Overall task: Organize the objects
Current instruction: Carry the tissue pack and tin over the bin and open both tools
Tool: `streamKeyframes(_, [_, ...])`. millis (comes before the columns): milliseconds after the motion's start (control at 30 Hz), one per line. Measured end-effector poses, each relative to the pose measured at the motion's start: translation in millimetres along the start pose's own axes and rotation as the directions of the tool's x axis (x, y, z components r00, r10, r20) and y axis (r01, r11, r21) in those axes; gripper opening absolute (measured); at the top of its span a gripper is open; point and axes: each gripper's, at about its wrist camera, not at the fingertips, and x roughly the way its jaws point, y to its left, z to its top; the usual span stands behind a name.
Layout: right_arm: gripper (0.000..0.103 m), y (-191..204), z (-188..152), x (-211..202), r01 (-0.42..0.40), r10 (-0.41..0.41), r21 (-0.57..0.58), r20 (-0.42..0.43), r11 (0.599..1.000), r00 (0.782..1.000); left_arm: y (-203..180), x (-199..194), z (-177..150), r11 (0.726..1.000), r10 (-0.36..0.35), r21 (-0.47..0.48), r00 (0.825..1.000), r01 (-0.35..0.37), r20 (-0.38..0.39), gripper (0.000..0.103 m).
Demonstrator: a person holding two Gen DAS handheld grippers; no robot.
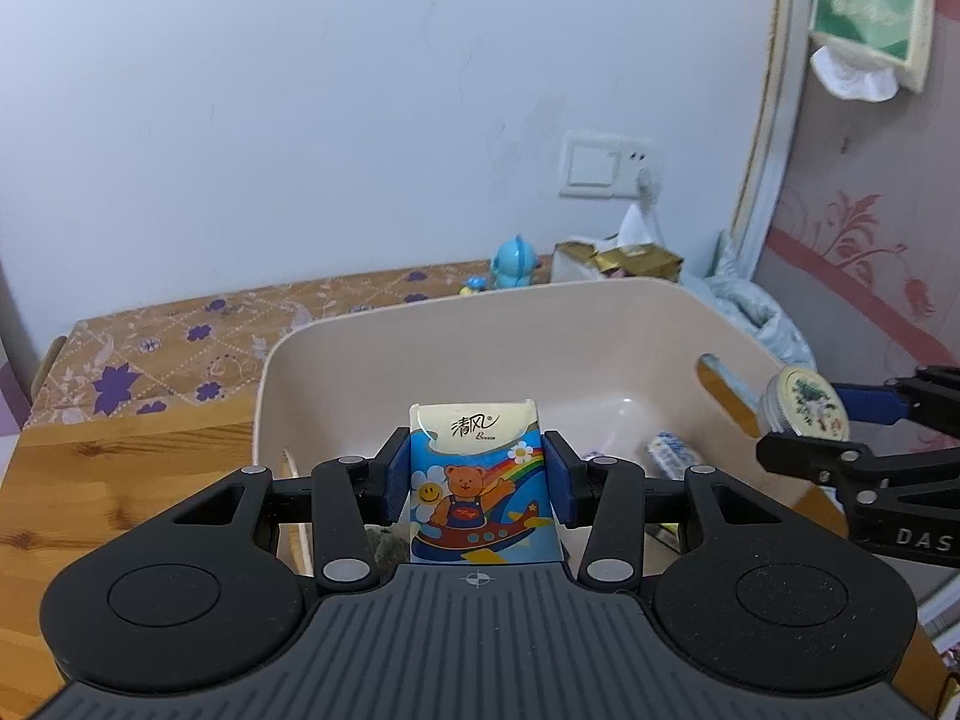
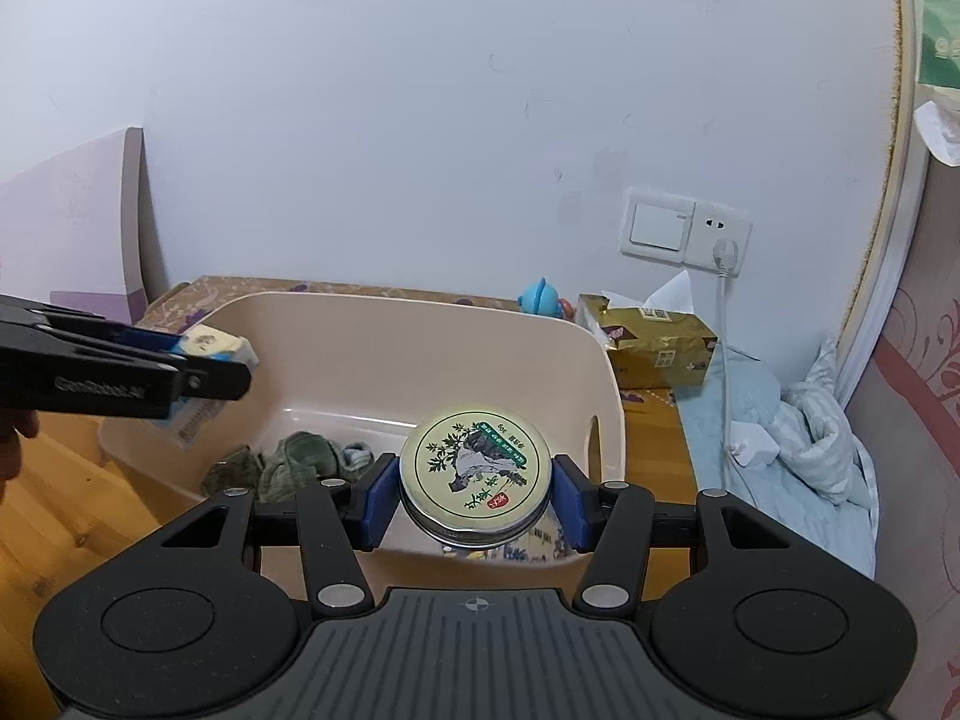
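Left wrist view: my left gripper (image 1: 477, 480) clamps the cartoon-bear tissue pack (image 1: 480, 480) over the beige plastic bin (image 1: 420, 324).
Right tongs: my right gripper (image 2: 477, 492) holds the round painted-lid tin (image 2: 474, 468).
Done: green cloth (image 2: 294, 462) already binned.
Left: drop both.

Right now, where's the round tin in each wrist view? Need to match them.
Left wrist: round tin at the right edge, edge-on, clamped in the right gripper above the beige bin's right rim.
Right wrist: round tin centre, lid facing the camera, between the blue pads.
Shared landmark: the wall switch plate.
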Motion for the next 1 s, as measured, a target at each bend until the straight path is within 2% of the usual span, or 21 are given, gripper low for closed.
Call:
streamKeyframes(333, [0.051, 4.4, 9.1, 36.0, 0.018, -0.021, -0.038, -0.063, 0.999, 0.998, -2.4, 45.3, 3.5, 1.0, 0.009, 0.017, 0.994, -0.007, -0.112, 0.046])
streamKeyframes(667, [0.051, 5.7, 9.8, 68.3, 0.008, -0.021, -0.084, -0.163, 0.996, 0.986, -5.4, 63.9, -2.2, 0.999, -0.002, 0.044, 0.976, 0.012, -0.216, 0.047])
streamKeyframes(1000, [0.051, 5.0, 11.9, 84.5, 0.011, -0.03, -0.087, -0.221, 0.996, 0.975, -3.2, 68.9, -1.4, 1.0, 0.007, 0.022, 0.969, -0.002, -0.246, 0.047])
